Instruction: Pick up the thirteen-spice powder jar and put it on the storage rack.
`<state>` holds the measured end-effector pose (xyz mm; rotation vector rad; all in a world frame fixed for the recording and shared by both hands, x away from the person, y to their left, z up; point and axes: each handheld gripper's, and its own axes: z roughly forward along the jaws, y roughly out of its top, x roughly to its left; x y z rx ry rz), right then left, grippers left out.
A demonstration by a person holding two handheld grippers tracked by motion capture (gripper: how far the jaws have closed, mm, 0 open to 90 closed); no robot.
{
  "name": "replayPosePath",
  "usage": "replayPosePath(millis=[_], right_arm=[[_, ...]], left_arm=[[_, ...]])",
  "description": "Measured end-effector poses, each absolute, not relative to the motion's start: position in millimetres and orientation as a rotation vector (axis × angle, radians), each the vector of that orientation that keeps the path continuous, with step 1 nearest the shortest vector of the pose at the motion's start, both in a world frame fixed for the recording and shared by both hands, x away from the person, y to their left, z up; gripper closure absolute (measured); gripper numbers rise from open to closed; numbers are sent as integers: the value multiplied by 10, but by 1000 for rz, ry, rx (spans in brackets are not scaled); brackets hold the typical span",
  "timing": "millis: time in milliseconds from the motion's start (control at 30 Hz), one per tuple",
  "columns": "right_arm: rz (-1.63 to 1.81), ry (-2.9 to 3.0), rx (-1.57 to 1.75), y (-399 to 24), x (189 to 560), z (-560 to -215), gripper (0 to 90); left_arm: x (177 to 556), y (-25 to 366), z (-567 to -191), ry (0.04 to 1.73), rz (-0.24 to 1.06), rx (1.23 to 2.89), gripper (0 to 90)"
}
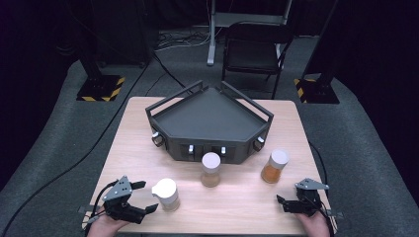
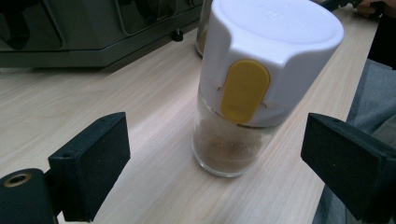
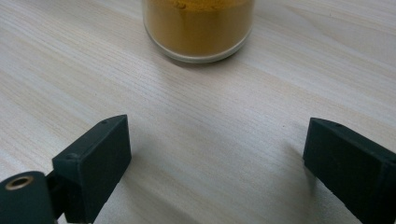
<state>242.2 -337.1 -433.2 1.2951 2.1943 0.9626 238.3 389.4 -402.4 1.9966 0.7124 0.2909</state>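
A: Where's the near spice jar (image 1: 166, 193) relative to the left tongs (image 1: 140, 198)?

B: Just ahead of them on the bench (image 1: 138, 148), upright, long axis vertical. Jaws spread wide, nothing held, jar not yet between the pads.

A: Right tongs (image 1: 288, 202)?

B: Also open and empty. The orange-powder jar (image 1: 274, 166) stands farther off. Left hand looks nearer its jar; straight push forward, I'd say.

Two black hand-held claws (image 1: 146, 197) (image 1: 282, 203): blocky matte jaws, grey three-cornered top plates, brass-ringed screw holes, trailing black cables.
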Motion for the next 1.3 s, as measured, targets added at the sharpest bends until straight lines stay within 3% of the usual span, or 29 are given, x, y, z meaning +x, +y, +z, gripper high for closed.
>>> replayPosePath(millis=[867,1067,1300], right_arm=[[963,2196,1293,-3372,2423,-4332,67],[963,2195,1294,-3372,2422,-4332,67],[962,2195,1293,-3371,2422,-4332,67]], left_arm=[[2395,3572,-4148,684,304,1961,94],[2381,3488,-4194,677,321,1947,126],[2356,3424,-4246,690,349,1932,250]])
